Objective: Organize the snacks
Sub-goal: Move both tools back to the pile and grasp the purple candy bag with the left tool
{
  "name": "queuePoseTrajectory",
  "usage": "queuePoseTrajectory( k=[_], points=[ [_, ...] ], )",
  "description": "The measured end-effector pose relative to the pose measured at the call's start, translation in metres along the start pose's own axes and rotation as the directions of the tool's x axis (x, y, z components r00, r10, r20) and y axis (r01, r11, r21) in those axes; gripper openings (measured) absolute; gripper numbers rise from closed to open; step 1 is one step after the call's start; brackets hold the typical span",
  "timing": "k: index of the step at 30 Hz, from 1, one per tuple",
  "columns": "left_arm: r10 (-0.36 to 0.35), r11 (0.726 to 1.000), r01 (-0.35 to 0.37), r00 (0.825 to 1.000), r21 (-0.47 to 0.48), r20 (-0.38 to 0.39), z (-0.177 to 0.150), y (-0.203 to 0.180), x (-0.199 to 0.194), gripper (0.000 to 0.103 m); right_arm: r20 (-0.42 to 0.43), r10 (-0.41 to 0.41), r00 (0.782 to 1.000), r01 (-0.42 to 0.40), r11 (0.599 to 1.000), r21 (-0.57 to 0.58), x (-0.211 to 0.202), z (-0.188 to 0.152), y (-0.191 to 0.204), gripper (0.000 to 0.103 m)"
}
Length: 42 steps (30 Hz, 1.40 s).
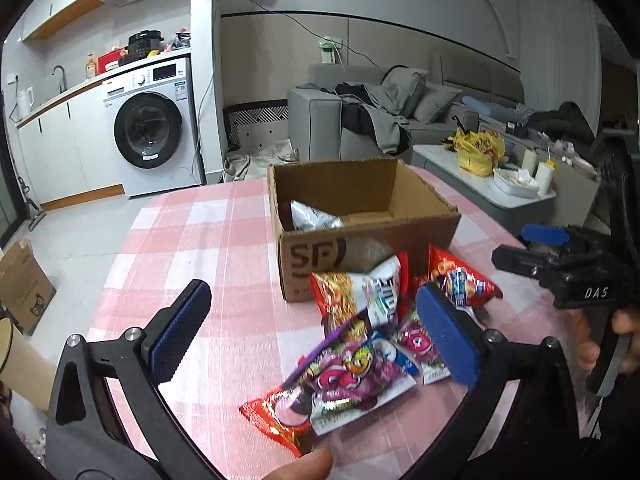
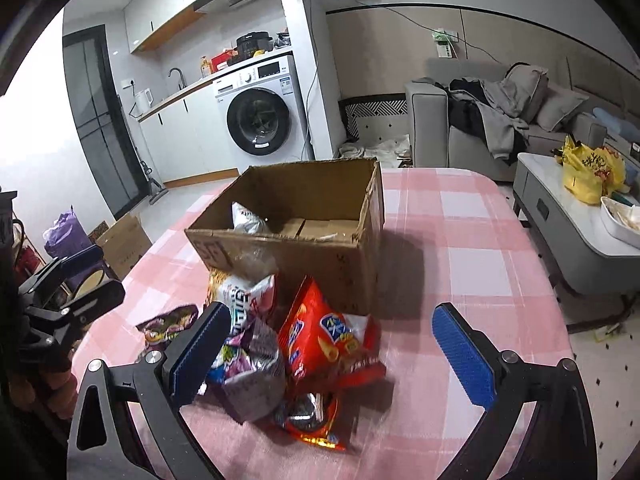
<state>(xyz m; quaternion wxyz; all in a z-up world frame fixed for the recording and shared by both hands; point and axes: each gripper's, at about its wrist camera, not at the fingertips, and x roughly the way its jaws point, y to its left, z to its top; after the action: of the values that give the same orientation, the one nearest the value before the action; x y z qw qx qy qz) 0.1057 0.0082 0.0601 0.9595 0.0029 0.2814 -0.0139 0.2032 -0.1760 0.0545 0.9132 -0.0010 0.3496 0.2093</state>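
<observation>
An open cardboard box [image 1: 366,246] [image 2: 304,252] stands on the pink checked tablecloth [image 1: 208,240] [image 2: 460,240]. One silver snack bag [image 1: 312,216] [image 2: 248,220] lies inside it. A heap of snack bags lies in front of the box: a red and white bag [image 1: 360,292], a red chip bag [image 2: 332,340] [image 1: 460,280], a purple bag [image 1: 352,376] [image 2: 248,376] and a small red packet [image 2: 312,420]. My left gripper [image 1: 316,336] is open above the heap. My right gripper [image 2: 340,356] is open over the heap, holding nothing; it also shows at the right edge of the left wrist view [image 1: 532,248].
A washing machine [image 1: 154,128] [image 2: 260,116] and kitchen counter stand at the back left. A grey sofa [image 1: 360,120] [image 2: 480,120] and a low white table [image 2: 580,208] with a yellow bag [image 1: 478,148] are at the right. Cardboard boxes [image 2: 124,244] sit on the floor at the left.
</observation>
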Motion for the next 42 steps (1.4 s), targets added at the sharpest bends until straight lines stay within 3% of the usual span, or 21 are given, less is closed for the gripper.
queuePoseTrajectory(
  k=[4, 12, 22, 42],
  points=[
    [-0.019, 1.0, 0.019, 1.0, 0.001, -0.021, -0.009, -0.001, 0.004, 0.102, -0.012, -0.073, 0.997, 0.073, 0.997, -0.041, 0.0, -0.007, 0.004, 0.103],
    [-0.031, 0.999, 0.029, 0.998, -0.034, -0.063, -0.029, 0.008, 0.019, 0.102, -0.055, -0.079, 0.995, 0.076, 0.996, -0.052, 0.011, -0.016, 0.002, 0.103],
    [-0.073, 0.994, 0.062, 0.988, -0.085, -0.137, -0.033, 0.023, 0.053, 0.102, -0.096, -0.048, 0.994, 0.044, 0.998, -0.045, 0.044, 0.0, 0.001, 0.103],
    [-0.147, 0.983, 0.119, 0.966, -0.14, -0.211, -0.049, 0.017, 0.095, 0.102, -0.152, -0.013, 0.988, 0.02, 0.999, 0.047, 0.07, -0.017, -0.024, 0.103]
  ],
)
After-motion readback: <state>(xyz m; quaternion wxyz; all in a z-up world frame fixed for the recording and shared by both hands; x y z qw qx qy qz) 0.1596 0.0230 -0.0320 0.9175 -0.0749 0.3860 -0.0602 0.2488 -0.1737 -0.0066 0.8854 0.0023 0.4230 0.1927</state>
